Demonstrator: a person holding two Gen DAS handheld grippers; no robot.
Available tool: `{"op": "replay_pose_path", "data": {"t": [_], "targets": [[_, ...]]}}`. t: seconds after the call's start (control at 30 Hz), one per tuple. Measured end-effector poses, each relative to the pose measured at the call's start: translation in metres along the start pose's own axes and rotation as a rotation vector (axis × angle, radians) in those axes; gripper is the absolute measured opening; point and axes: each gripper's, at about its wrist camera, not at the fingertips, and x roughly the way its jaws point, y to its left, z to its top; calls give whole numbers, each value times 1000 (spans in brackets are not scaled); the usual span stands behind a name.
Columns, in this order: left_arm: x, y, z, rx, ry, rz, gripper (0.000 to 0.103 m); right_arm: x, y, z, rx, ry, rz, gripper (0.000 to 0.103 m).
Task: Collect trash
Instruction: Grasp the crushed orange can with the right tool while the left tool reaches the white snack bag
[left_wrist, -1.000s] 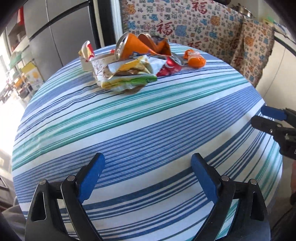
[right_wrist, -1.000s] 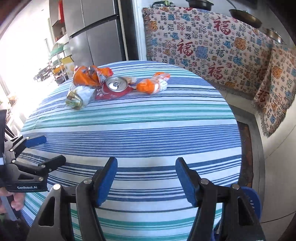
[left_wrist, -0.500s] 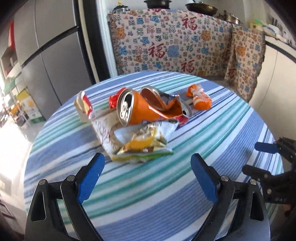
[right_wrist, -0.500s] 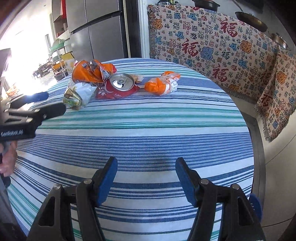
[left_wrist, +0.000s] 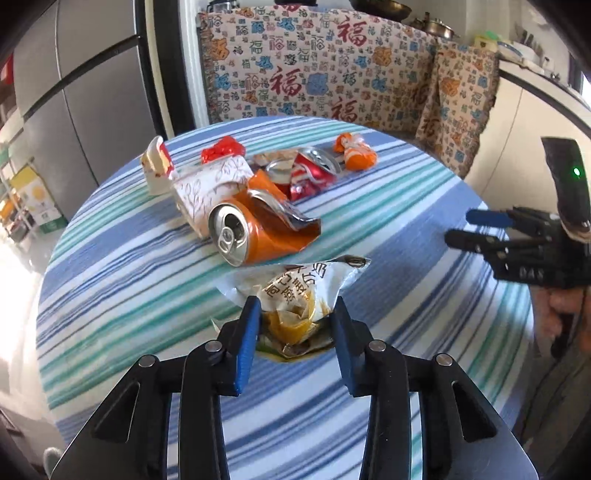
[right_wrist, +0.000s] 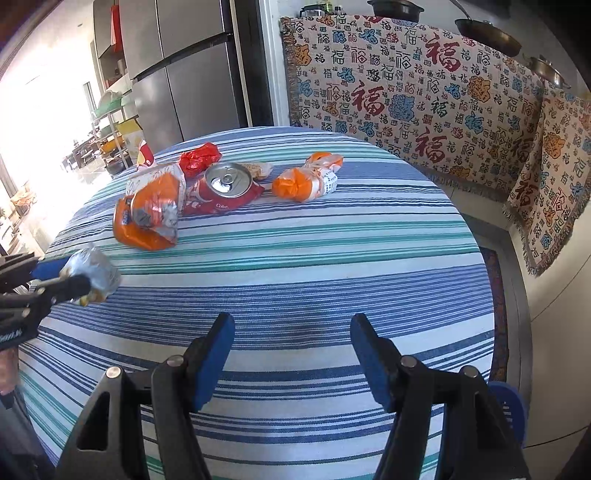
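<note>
our left tool (left_wrist: 295, 325) pinches the light, crinkly silver-and-yellow foil snack wrapper (left_wrist: 299, 291) at its bunched end, right tool (right_wrist: 291, 354) spread.

Bright daylight, blown-out glare at left, strong fisheye bending, dark vignetted corners.

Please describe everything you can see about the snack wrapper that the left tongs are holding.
The snack wrapper is a crumpled foil-like bag, silver-white with brown Chinese print and yellow-orange colour near its torn, open end. The left tongs are shut on it, their blue pads pressing both sides. It sits just in front of the crushed orange can, above the striped tablecloth. From the right wrist view its silver back shows, apparently lifted.
</note>
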Motion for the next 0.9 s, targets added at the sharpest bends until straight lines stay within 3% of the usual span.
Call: {"op": "replay_pose_path", "data": {"t": [0.07, 0.17, 0.23, 0.37, 0.43, 0.47, 0.5, 0.6, 0.73, 0.9], "targets": [[-8, -1, -9, -3, 5, -2, 45, 1, 2, -1, -5, 3, 2, 67], [-8, -1, -11, 9, -6, 4, 81, 3, 7, -3, -18, 8, 6, 67], [-1, -3, -10, 30, -21, 44, 91, 3, 12, -4, -34, 7, 16, 67], [12, -3, -13, 72, -38, 80, 90, 2, 26, -3, -60, -7, 73, 67], [13, -3, -17, 81, -55, 84, 80, 2, 34, 2, -71, -18, 117, 66], [13, -2, -19, 76, -51, 78, 66, 2, 38, 4, -75, -23, 137, 66], [14, 1, -21, 60, -40, 72, 58, 4, 44, 8, -81, -28, 158, 66], [10, 16, -24, -19, -39, 56, 51, 10, 62, 20, -100, -44, 214, 65], [6, 29, -29, -72, -26, 117, 50, 21, 96, 36, -160, -60, 272, 57], [5, 38, -34, -103, -21, 102, 56, 47, 128, 48, -231, -43, 221, 39]]}}
